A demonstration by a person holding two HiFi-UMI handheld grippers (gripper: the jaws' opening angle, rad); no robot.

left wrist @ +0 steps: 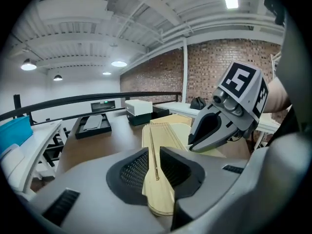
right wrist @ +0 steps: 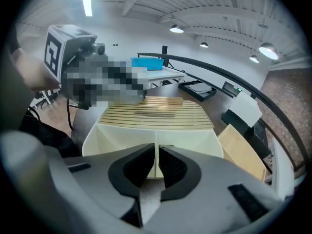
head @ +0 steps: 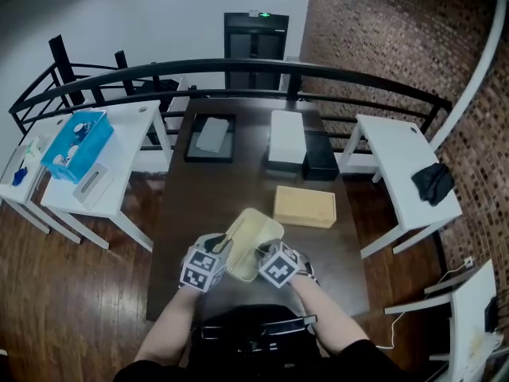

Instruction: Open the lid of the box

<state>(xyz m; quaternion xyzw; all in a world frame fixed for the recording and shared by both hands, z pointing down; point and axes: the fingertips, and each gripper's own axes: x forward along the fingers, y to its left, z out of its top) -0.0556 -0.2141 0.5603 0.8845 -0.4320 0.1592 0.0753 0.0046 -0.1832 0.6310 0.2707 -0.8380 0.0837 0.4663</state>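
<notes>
Far left there's a white side counter [head: 119,146] with a blue bin [head: 75,146] on it, well apart from everything else. On the dark counter [head: 199,205] the back row goes black tray [head: 211,138], white box [head: 286,134], black box [head: 320,156]. A tan wooden box [head: 305,205] sits nearer, a bit right of centre.

The cream box [head: 266,228] is by the counter's near edge, right in front of the person, with bare counter open to its left. Left gripper [left wrist: 155,165]: jaws spread, with the slatted lid [left wrist: 158,189] standing edge-on between them. There's a gap by the left pad, so it isn't squeezed. The lid is tilted up on the box's left side.

Right gripper [right wrist: 157,167]: jaws pressed together on a thin wall edge of the box, pinching it. Past that there's open counter out to the right edge.
</notes>
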